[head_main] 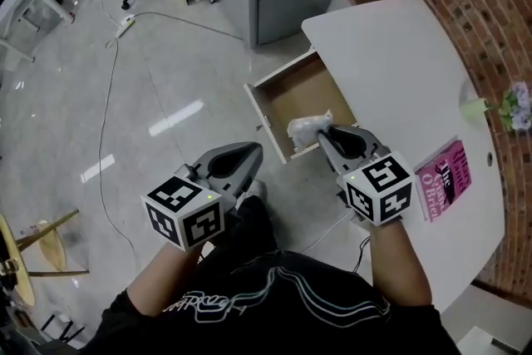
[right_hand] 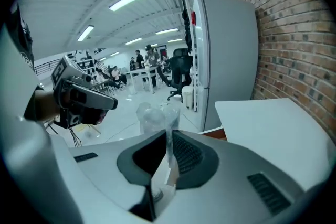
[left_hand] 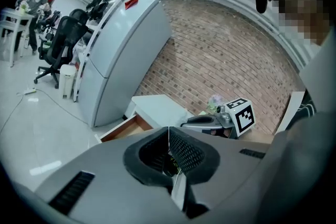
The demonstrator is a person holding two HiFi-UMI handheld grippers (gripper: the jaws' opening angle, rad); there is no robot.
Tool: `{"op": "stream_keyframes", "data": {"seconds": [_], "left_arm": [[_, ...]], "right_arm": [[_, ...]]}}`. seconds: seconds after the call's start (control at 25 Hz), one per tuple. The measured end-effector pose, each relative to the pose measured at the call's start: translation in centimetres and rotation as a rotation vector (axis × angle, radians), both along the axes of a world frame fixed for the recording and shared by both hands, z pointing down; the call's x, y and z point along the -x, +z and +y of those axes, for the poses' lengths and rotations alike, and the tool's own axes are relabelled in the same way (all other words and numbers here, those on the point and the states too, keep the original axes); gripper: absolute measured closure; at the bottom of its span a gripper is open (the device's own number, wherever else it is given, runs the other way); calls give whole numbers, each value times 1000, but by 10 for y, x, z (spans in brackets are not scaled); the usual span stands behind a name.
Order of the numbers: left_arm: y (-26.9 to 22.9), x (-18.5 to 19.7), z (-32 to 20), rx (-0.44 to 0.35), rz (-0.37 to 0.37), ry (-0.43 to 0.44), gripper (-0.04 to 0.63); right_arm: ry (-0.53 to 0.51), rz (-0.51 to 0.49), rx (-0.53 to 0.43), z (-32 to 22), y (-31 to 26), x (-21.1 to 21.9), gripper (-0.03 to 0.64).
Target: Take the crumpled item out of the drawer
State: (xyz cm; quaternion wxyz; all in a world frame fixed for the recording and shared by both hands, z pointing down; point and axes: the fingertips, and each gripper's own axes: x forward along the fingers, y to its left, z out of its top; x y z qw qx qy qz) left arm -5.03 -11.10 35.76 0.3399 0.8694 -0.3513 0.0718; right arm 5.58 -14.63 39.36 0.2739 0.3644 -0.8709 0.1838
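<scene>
Pinching crumpled item (head_main: 307, 127) — right gripper (head_main: 326, 134), drawer (head_main: 299, 91) corner hidden

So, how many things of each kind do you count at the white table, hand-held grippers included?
Hand-held grippers: 2, the left hand-held gripper and the right hand-held gripper
Crumpled item: 1
Drawer: 1
Pink book: 1
Flower vase: 1
Total: 6

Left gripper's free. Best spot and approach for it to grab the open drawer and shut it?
Probably the top edge of the front panel of the drawer, mid-span, coming down from above, one jaw inside, one outside. It stands upright and thin with open space behind. Stay off the near end, where the right gripper holds the crumpled item. The left gripper is shut; open it first.
</scene>
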Motion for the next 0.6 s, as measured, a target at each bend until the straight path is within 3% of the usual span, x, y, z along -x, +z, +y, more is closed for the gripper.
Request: {"op": "stream_keyframes", "data": {"seconds": [0.4,0.6], "left_arm": [[-99,-36,88,-159,36,51,572],[-141,-47,127,-254,30,84,572]], "right_arm": [[35,-145,-189,104,-129,-20,552],[13,-156,-291,147,-175,-23,552]]}}
